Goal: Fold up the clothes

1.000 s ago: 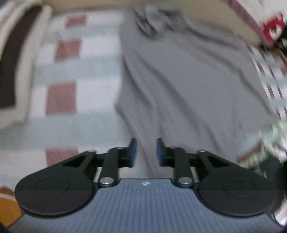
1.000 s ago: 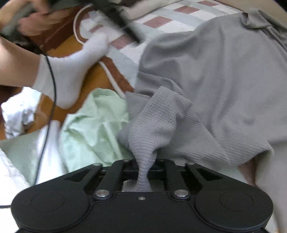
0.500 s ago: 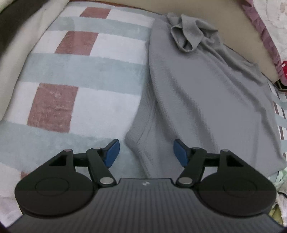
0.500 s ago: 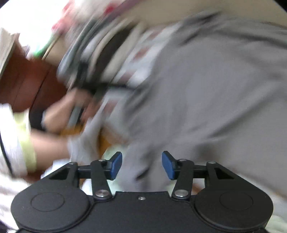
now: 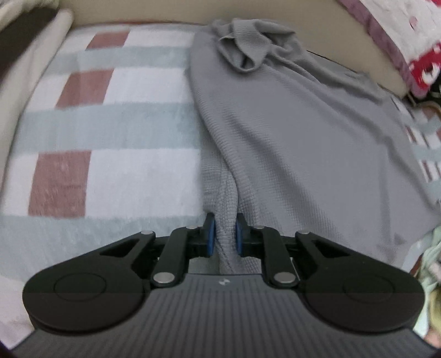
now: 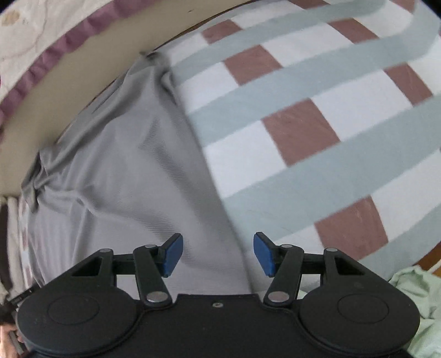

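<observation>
A grey ribbed garment (image 5: 289, 132) lies spread on a checked blanket (image 5: 124, 115), with a bunched part at its far end by the headboard. My left gripper (image 5: 222, 234) is shut on the garment's near left edge, a fold of cloth pinched between the blue pads. In the right wrist view the same grey garment (image 6: 132, 176) lies to the left on the blanket (image 6: 317, 115). My right gripper (image 6: 217, 254) is open and empty, just above the garment's near right edge.
A beige headboard (image 5: 154, 12) runs along the far side. A red and white patterned cloth (image 5: 408, 41) lies at the far right. A pale green cloth (image 6: 416, 308) lies near the bed's front edge, at the lower right of the right wrist view.
My left gripper closed from open onto the garment's near left edge. My right gripper let go of the grey cloth it held, opened and swung to the garment's right side.
</observation>
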`<state>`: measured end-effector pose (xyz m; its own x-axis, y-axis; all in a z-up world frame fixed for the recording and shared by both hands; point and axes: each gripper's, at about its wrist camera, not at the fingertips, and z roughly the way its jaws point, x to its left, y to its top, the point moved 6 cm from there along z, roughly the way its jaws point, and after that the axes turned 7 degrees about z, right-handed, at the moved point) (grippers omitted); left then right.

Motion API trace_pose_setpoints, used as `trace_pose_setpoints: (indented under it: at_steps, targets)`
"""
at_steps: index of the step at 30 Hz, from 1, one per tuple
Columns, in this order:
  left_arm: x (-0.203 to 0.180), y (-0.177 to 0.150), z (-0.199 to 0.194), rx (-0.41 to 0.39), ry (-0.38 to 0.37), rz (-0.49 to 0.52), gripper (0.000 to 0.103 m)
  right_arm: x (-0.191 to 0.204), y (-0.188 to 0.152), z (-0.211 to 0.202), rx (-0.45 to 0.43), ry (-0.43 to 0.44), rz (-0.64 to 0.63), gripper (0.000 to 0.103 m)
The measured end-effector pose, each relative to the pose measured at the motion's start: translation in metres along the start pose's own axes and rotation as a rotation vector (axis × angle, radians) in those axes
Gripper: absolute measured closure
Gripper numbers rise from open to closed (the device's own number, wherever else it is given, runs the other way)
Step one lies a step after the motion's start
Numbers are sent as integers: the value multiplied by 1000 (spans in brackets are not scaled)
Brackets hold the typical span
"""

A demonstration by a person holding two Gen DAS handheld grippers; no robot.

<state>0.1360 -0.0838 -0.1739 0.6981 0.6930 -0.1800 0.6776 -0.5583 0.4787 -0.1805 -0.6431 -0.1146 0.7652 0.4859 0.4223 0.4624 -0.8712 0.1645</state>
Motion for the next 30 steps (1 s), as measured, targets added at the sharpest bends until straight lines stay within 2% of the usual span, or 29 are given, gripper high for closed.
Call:
trace_pose_setpoints:
  at_steps: [3,7,9,10,11,12,15,17,18,21,25,27,30]
  targets:
    - [-5,2,5,17,24,53,86,-11,-6,4,10,22,15,41]
    - [-6,3,7,19,16,49,75,-21,-26,21,53,34,-2,41]
    - [-6,3,8,20,12,47,76,-22,-31,27,50,52,-21,39]
    - [-8,4,9,21,17,60,81,-20,-32,25,19,73,-44,46]
    - [-9,4,8,20,33,84,90,-18,-34,24,6,88,-71,87]
    - [-10,5,5,20,53,103,93,-15,-36,23,9,96,-106,97]
    - [-16,9,-10,-8,142,169,94,-5,-35,-3,-123,102,-167,99]
    - [-18,13,-25,-44,182,194,94,1,-36,-34,-206,71,-208,100]
    - [-18,14,-32,-59,187,195,94,4,-37,-50,-248,55,-228,100]
    - [-15,13,-36,-58,178,183,94,6,-43,-81,-328,-66,-338,100]
    - [-10,9,-28,-20,177,162,94,-10,-50,-54,-266,-218,-400,100]
    - [-8,9,-27,-11,179,150,94,-18,-52,-36,-242,-239,-381,100]
    - [-10,11,-39,-44,196,160,94,-26,-53,-23,-243,-229,-311,100]
